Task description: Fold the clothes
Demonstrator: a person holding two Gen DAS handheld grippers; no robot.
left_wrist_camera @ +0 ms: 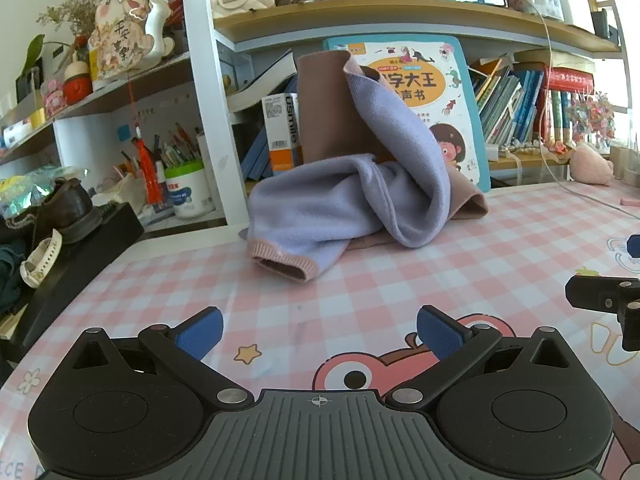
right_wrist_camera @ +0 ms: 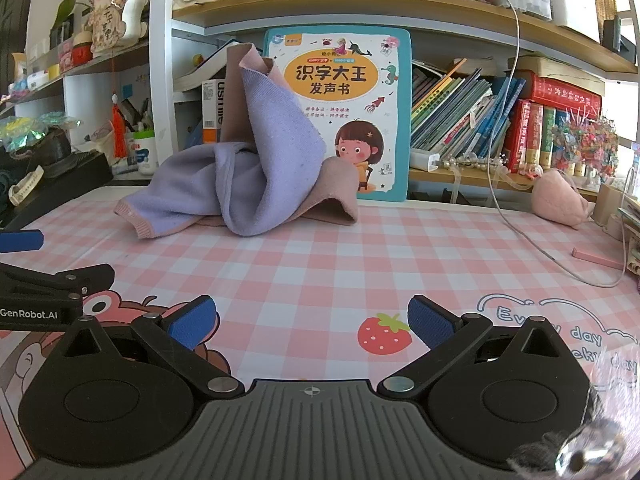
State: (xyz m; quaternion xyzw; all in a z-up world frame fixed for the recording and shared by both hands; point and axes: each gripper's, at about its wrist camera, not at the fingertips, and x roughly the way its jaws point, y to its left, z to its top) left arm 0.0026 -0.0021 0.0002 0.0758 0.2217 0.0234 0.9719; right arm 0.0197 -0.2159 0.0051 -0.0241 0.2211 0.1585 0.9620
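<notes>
A crumpled garment (left_wrist_camera: 340, 196), lilac inside and dusty pink outside, lies heaped at the back of the pink checked table, part of it propped up against the books. It also shows in the right wrist view (right_wrist_camera: 248, 184). My left gripper (left_wrist_camera: 319, 336) is open and empty, low over the table well in front of the garment. My right gripper (right_wrist_camera: 312, 322) is open and empty, beside the left one and also short of the garment. The right gripper's edge shows in the left view (left_wrist_camera: 604, 300); the left gripper shows in the right view (right_wrist_camera: 52, 284).
A children's book (right_wrist_camera: 340, 112) stands behind the garment against a shelf of books (right_wrist_camera: 480, 116). A black box with shoes (left_wrist_camera: 68, 240) sits at the left edge. A white cable (right_wrist_camera: 552, 260), a pink plush (right_wrist_camera: 560, 198) and a pink stick (right_wrist_camera: 596, 258) lie at the right.
</notes>
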